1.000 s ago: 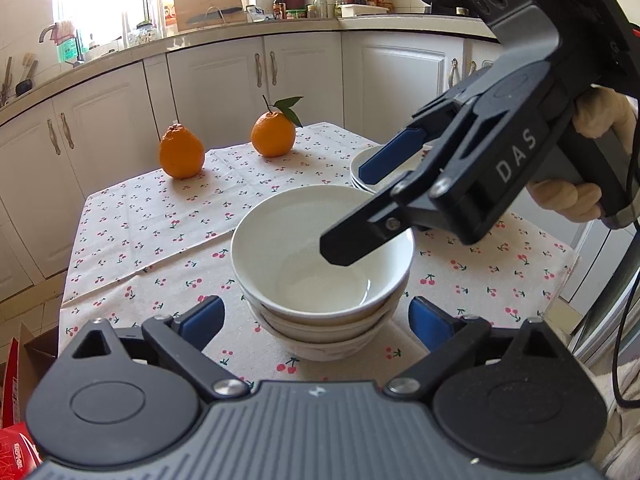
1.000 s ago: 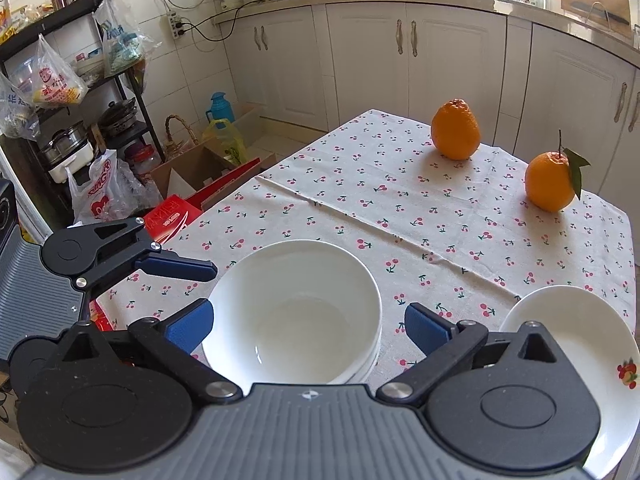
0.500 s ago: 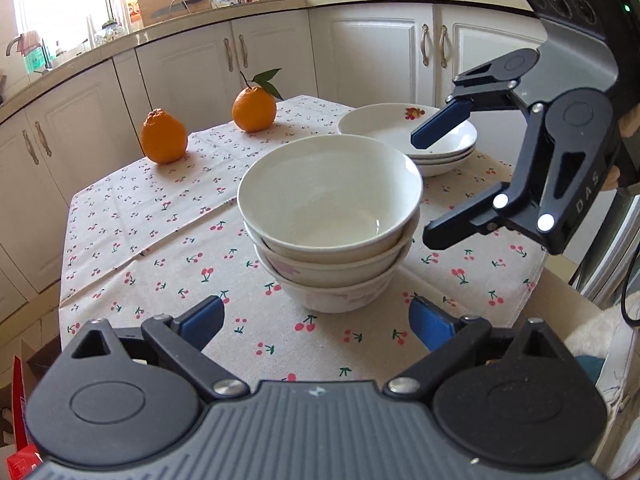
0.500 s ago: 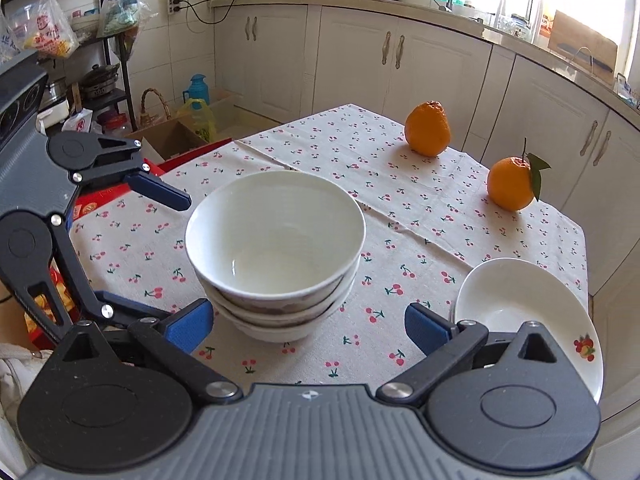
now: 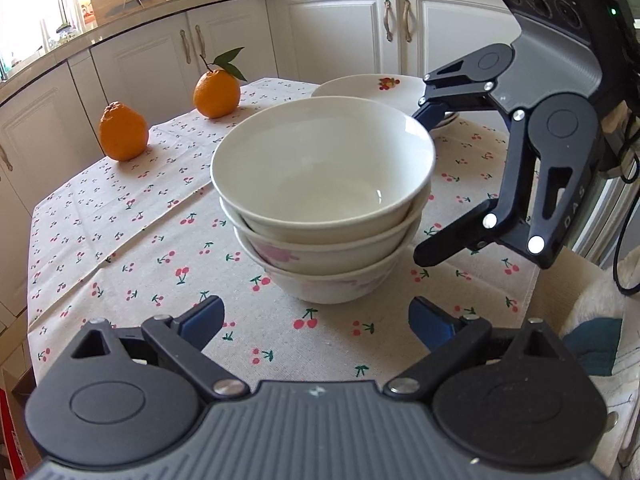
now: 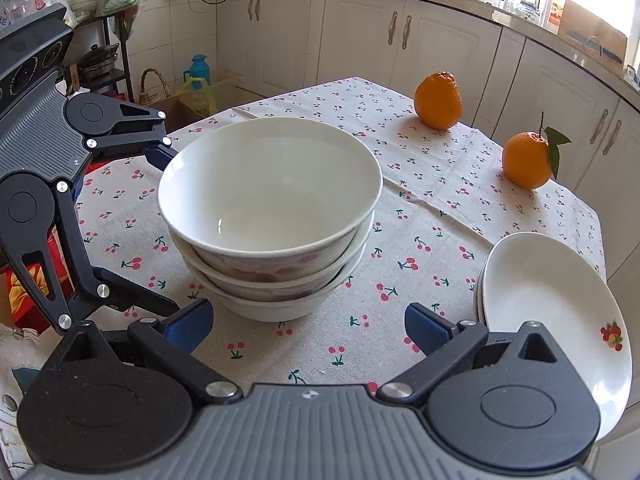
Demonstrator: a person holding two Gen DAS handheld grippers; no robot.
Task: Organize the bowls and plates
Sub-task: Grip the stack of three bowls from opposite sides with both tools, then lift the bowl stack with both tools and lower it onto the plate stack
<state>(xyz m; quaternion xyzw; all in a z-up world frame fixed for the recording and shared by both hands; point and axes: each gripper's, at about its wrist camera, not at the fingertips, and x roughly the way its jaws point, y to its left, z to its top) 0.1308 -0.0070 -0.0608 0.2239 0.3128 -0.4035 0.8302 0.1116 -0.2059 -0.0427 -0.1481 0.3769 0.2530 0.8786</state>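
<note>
Three white bowls (image 5: 320, 200) sit nested in a stack on the cherry-print tablecloth (image 5: 120, 240). The bowl stack (image 6: 268, 216) fills the middle of the right wrist view too. My left gripper (image 5: 316, 316) is open and empty, just short of the stack's base. My right gripper (image 6: 308, 322) is also open and empty, facing the stack from the other side. In the left wrist view the right gripper (image 5: 426, 184) stands close beside the stack's right side, apart from it. A short stack of white plates (image 6: 552, 308) with a fruit print lies near the table corner, and the plates (image 5: 372, 84) show behind the bowls.
Two oranges (image 6: 438, 100) (image 6: 524, 160) rest at the far side of the table. White kitchen cabinets (image 5: 340, 32) surround it. A cardboard box and a yellow bag (image 6: 196, 96) lie on the floor beyond the table's edge.
Both grippers have dropped from above the bowl stack to about its height. The right gripper left the space over the top bowl and now sits beside the stack. Both stayed open.
</note>
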